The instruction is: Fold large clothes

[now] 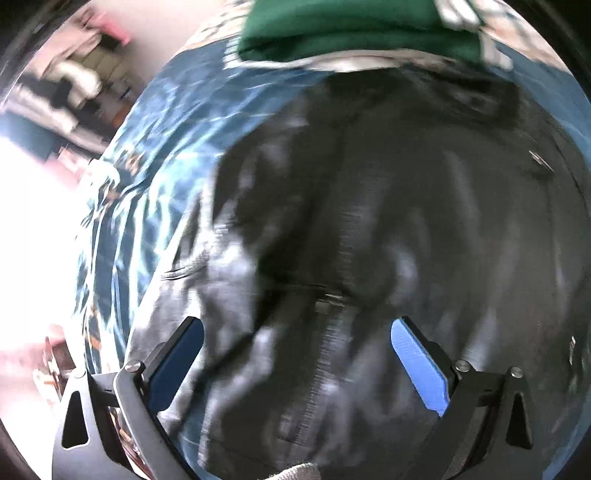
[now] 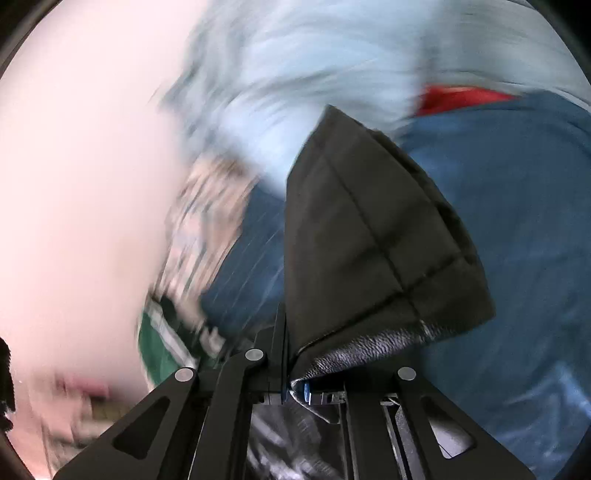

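My left gripper (image 1: 297, 354) hangs over the black jacket (image 1: 369, 229) with its jaws spread wide and nothing between them; the blue pads (image 1: 417, 365) stand well apart above the dark, shiny cloth. My right gripper (image 2: 291, 387) is clenched on a corner of that same jacket (image 2: 369, 236), and the quilted, stitched panel rises up from the pinch and blocks much of that view.

The jacket lies spread on a bed covered by a blue patterned sheet (image 1: 155, 177). A zip line runs down its middle between my left jaws, and the cloth around it is rumpled, not smoothed. Beyond its far edge sits a green garment (image 1: 351, 33), already bundled or folded as far as I can tell; the right view shows the same green cloth (image 2: 159, 347) with pale stripes at its edge. A red patch (image 2: 461, 98) shows farther off, too blurred to name.

I judge the folding of this jacket to be at an early stage: one corner is lifted, no clean fold line shows, and most of the body lies open. What is left, I think, is to carry the held corner across, lay the halves together and flatten them.

I can read no brand, label or writing; both views are smeared by motion.
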Demonstrator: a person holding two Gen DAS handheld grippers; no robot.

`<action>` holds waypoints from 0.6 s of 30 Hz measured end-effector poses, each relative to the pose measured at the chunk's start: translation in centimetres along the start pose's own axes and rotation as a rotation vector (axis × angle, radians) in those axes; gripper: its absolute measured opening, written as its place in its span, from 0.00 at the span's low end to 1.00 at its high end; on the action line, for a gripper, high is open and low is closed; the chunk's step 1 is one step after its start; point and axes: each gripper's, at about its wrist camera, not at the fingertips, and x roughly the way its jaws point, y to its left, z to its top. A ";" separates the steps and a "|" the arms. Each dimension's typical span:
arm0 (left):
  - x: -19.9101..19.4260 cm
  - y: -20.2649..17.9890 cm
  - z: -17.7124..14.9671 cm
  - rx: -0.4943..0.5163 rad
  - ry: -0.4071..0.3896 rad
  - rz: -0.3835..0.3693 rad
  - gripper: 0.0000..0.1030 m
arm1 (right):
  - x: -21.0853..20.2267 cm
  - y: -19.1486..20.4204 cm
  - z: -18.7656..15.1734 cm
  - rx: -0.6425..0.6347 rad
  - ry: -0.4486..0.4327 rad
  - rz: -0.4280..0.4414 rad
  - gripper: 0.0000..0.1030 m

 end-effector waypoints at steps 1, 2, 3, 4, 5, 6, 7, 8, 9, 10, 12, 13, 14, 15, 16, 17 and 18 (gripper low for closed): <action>0.3 1.1 0.2 -0.020 0.003 0.006 1.00 | 2.3 2.9 -1.6 -0.062 0.042 0.011 0.05; 0.9 2.7 0.4 -0.047 0.006 0.017 1.00 | 4.6 5.5 -3.5 -0.120 0.085 0.020 0.05; 1.2 4.0 0.5 -0.066 0.007 0.026 1.00 | 6.5 7.5 -5.1 -0.169 0.120 0.018 0.05; 1.6 5.3 0.6 -0.085 0.008 0.036 1.00 | 9.1 10.0 -7.4 -0.228 0.159 0.017 0.05; 2.1 7.0 0.7 -0.109 0.012 0.051 1.00 | 11.9 12.3 -9.7 -0.302 0.206 0.008 0.05; 2.5 8.2 0.8 -0.128 0.014 0.061 1.00 | 13.7 13.7 -12.0 -0.359 0.232 -0.013 0.05; 2.9 9.7 0.8 -0.149 0.016 0.072 1.00 | 16.5 15.7 -15.0 -0.430 0.270 -0.028 0.05; 3.2 11.0 0.7 -0.167 0.018 0.084 1.00 | 19.3 17.5 -18.2 -0.537 0.313 -0.073 0.05; 3.6 12.7 0.5 -0.189 0.024 0.096 1.00 | 21.4 18.1 -20.5 -0.607 0.338 -0.113 0.05; 3.9 13.7 0.3 -0.204 0.030 0.104 1.00 | 24.1 19.0 -23.9 -0.689 0.394 -0.158 0.05; 4.4 16.8 -0.7 -0.242 0.055 0.110 1.00 | 28.3 19.3 -29.2 -0.792 0.549 -0.259 0.08; 4.5 18.2 -1.4 -0.260 0.069 0.108 1.00 | 29.3 19.3 -31.0 -0.826 0.590 -0.299 0.15; 4.5 19.5 -2.1 -0.279 0.085 0.104 1.00 | 29.2 19.4 -32.1 -0.858 0.590 -0.303 0.19; 4.4 21.2 -3.2 -0.306 0.105 0.093 1.00 | 28.7 19.6 -32.4 -0.869 0.589 -0.279 0.29; 4.3 22.5 -4.2 -0.329 0.120 0.086 1.00 | 27.5 19.9 -32.8 -0.856 0.605 -0.222 0.46; 4.1 24.1 -5.5 -0.357 0.140 0.083 1.00 | 26.6 19.9 -32.9 -0.834 0.619 -0.175 0.56; 3.9 25.9 -7.2 -0.392 0.165 0.084 1.00 | 25.0 19.8 -33.0 -0.805 0.627 -0.119 0.72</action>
